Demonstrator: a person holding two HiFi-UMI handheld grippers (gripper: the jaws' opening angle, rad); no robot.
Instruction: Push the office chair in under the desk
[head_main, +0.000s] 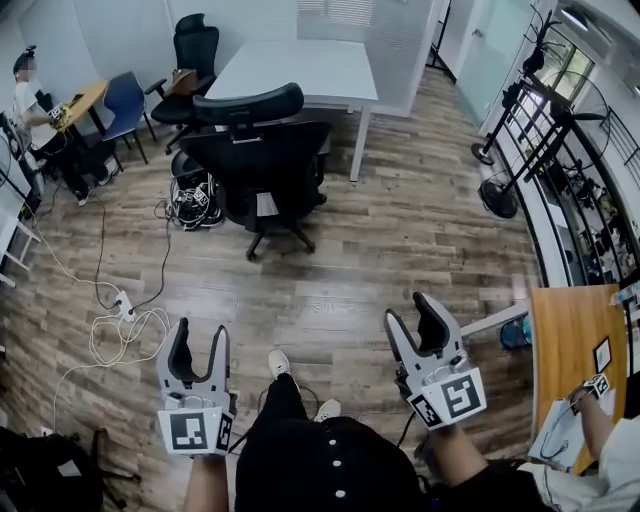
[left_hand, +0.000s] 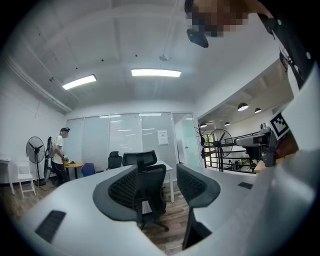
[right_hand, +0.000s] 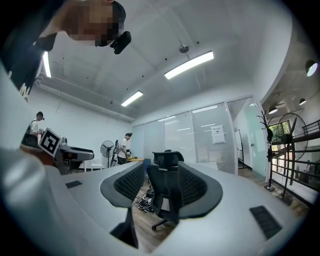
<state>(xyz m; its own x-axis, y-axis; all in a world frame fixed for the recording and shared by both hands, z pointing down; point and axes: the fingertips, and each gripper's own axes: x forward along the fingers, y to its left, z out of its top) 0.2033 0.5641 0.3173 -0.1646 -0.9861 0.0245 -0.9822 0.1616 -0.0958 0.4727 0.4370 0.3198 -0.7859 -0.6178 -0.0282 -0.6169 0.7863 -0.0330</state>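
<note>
Chair stood at the near edge of the bench, left gripper and right gripper held well back, jaws released, nothing grasped.

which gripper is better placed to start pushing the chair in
Left, probably: the left gripper sits more directly behind the office chair, the right gripper off to the side. Both are open, empty and apart from it.

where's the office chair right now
The office chair stands upper centre-left in the head view, back toward the camera, at the near edge of the white desk, a bundle of cables at its left.
</note>
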